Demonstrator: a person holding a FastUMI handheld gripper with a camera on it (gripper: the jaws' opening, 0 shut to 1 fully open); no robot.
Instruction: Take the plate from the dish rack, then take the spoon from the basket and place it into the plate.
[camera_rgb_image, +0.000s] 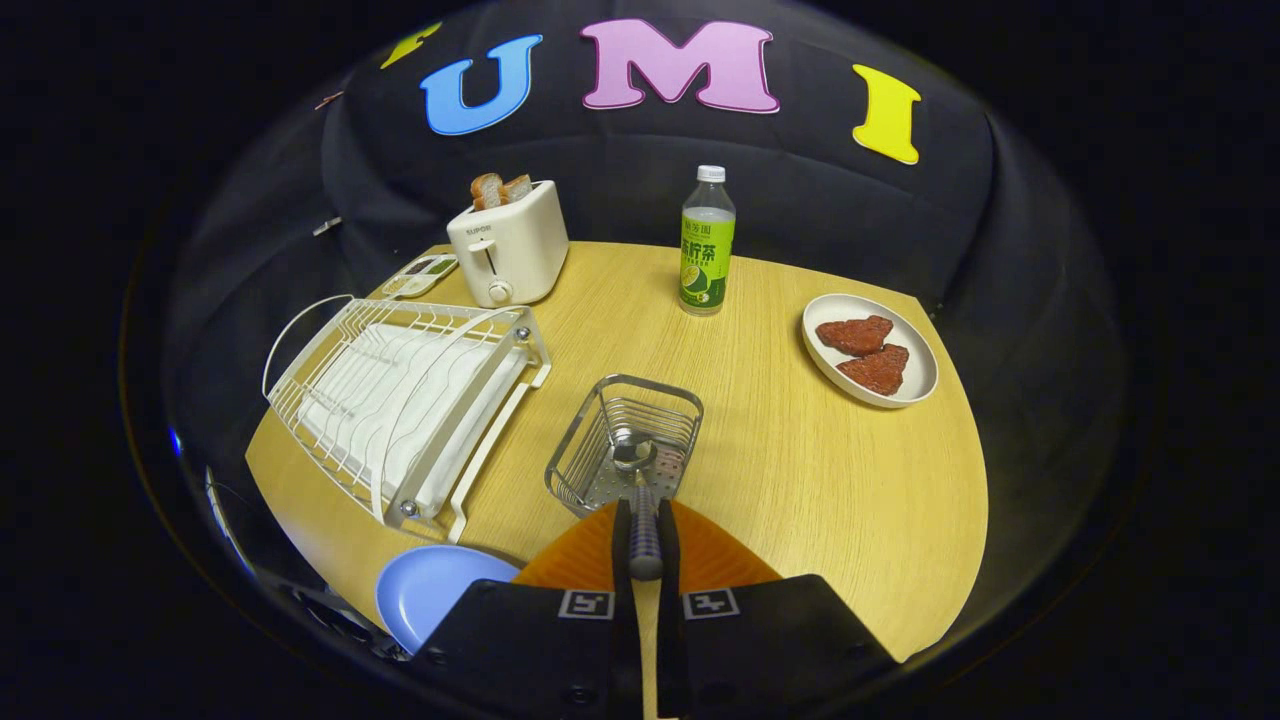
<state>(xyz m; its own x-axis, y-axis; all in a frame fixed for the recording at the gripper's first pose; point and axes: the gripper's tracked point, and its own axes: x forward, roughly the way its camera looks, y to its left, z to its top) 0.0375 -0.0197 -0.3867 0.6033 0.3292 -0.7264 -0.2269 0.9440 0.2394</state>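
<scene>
Spoon handling is the step in hand: the slim metal spoon with a dark handle (640, 500) sits between your jaws, which are closed on its handle, its bowl reaching forward over the near rim of the square wire basket with a perforated floor (625, 440). The spoon looks lifted out, or nearly so. You should raise it until the bowl clears the rim before you swing, keep your grip firm so the handle cannot pivot, and carry it left and back toward the round pale-blue plate (430, 590), which lies flat on the table just left of your gripper (645, 545), at the near edge. Lower until the bowl is close above the plate's middle, then release; dropping from height risks a bounce off the rim.

Counting from left to right, you have:
- one white wire dish rack (400, 400), with no dishes that I can make out in it
- one blue plate
- one small tray (420, 276) behind the rack
- one cream toaster (508, 245) with two bread slices
- one basket and one spoon
- one green-labelled bottle (707, 245)
- one white plate (870, 350) bearing two reddish-brown pieces

All stand on the pale wooden table (800, 460).
</scene>
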